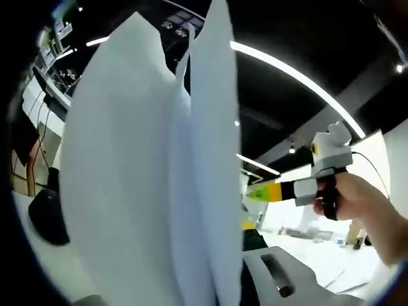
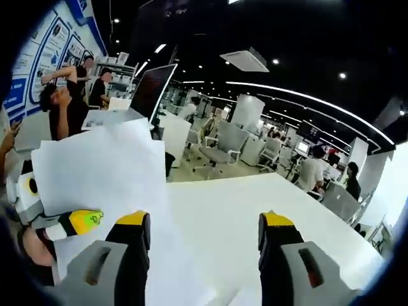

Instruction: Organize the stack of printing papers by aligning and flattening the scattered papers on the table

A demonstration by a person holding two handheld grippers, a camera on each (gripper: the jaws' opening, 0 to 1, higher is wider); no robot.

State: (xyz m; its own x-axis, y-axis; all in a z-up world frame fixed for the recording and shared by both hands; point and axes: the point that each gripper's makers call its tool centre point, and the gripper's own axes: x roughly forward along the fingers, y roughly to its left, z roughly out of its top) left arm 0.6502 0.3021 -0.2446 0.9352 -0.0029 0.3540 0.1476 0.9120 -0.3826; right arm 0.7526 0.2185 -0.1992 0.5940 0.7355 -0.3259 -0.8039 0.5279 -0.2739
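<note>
In the right gripper view, the right gripper (image 2: 204,239) stands with jaws apart over the white table (image 2: 255,210), gripping nothing. Left of it, the left gripper (image 2: 80,221) holds the printing papers (image 2: 102,172) upright, clamped on their edge. Beyond, office chairs (image 2: 220,143) and several people (image 2: 64,105) fill the room.

Your right claw (image 2: 204,245) stood with its jaws spread wide apart and nothing between them, gripped in your hand (image 1: 357,201), while your left claw (image 2: 86,221) reached in beside it, its jaws' state unclear.
</note>
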